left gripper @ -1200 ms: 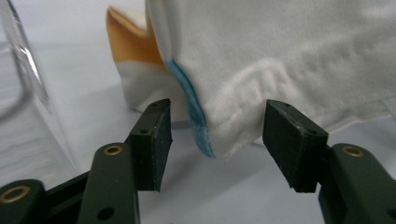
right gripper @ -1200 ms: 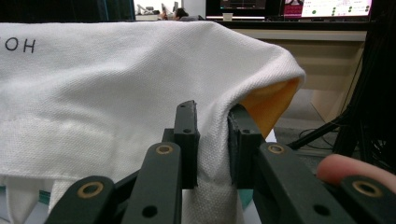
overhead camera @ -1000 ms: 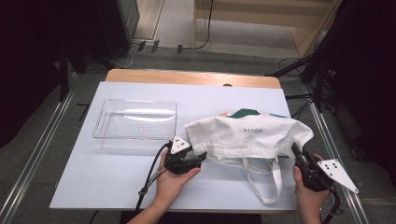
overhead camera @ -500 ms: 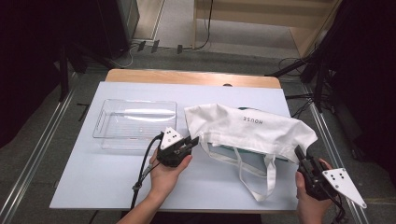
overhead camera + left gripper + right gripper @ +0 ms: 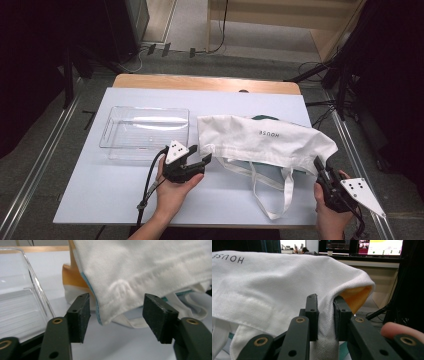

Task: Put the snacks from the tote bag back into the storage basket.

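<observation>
The white tote bag (image 5: 265, 140) lies on the pale table (image 5: 100, 195), to the right of the clear plastic tray (image 5: 142, 131).

Left gripper (image 5: 194, 159): the jaws have just been opening and stand spread. In the left gripper view, the bag's stitched lower-left corner (image 5: 107, 315) hangs just ahead of the gap between the two pads, closer to the left pad (image 5: 80, 315). Neither pad presses on the cloth. The tray wall (image 5: 40, 290) runs just outside the left jaw.

Right gripper (image 5: 320, 167): the jaws are closed on the bag's right edge. In the right gripper view, a fold of white cloth (image 5: 325, 322) runs down between the two pads and is pinched there. An orange item (image 5: 355, 296) shows inside the bag opening, just beyond the right jaw. Its exact nature cannot be told from this angle.

The bag's handles (image 5: 272, 192) trail on the table between the two grippers.
</observation>
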The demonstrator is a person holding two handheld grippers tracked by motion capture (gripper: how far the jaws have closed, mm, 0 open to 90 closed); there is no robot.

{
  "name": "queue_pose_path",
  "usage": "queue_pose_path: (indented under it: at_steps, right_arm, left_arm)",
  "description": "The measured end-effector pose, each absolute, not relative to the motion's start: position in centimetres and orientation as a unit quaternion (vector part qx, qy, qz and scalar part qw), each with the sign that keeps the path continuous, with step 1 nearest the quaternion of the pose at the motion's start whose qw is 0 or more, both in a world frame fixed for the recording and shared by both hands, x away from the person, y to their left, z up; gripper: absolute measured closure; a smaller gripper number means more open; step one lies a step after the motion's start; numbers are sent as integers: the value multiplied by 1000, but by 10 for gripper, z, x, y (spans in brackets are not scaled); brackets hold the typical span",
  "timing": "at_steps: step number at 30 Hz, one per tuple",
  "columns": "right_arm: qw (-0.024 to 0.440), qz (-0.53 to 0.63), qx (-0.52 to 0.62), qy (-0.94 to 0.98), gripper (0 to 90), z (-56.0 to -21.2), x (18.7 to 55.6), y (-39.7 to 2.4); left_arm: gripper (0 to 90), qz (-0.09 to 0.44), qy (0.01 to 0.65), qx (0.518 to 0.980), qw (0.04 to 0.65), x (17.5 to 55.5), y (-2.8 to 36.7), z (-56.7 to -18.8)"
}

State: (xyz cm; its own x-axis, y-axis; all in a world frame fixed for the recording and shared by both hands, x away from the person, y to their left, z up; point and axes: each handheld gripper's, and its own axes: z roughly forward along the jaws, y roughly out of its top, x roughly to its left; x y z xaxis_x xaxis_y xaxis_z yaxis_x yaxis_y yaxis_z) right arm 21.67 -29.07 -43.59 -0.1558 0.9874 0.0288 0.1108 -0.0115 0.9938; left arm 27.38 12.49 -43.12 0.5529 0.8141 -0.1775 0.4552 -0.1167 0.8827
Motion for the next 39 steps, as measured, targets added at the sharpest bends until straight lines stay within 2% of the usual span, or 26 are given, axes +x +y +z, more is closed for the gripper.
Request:
queue_pose_path:
  at_steps: [6, 9, 13, 17, 21, 25, 26, 27, 36, 39]
  right_arm:
    - [419, 524, 494, 553, 780, -434, 220, -292]
    - [418, 527, 495, 551, 780, -432, 220, -292]
    - [413, 531, 491, 553, 780, -430, 221, -295]
    - [410, 533, 491, 554, 780, -430, 221, -296]
    - [407, 533, 492, 555, 779, -430, 222, -297]
    - [405, 534, 492, 555, 777, -430, 222, -299]
    - [405, 534, 492, 555, 777, -430, 222, -299]
    - [404, 533, 493, 557, 777, -430, 222, -299]
    - [397, 527, 492, 568, 769, -432, 224, -299]
    - [391, 523, 497, 571, 711, -431, 223, -302]
  left_arm:
    - [249, 206, 419, 738, 487, 263, 108, -438]
    - [241, 226, 410, 749, 468, 262, 96, -442]
    - [226, 239, 420, 738, 471, 271, 92, -436]
    - [227, 267, 399, 738, 475, 270, 84, -426]
    - [347, 259, 396, 727, 497, 276, 91, -417]
    - [509, 246, 384, 723, 519, 280, 98, -406]
    - [509, 245, 380, 723, 522, 281, 98, -404]
    - [564, 243, 375, 726, 523, 282, 99, -403]
    - [625, 240, 358, 717, 547, 288, 98, -388]
    - [635, 242, 353, 715, 553, 290, 95, -381]
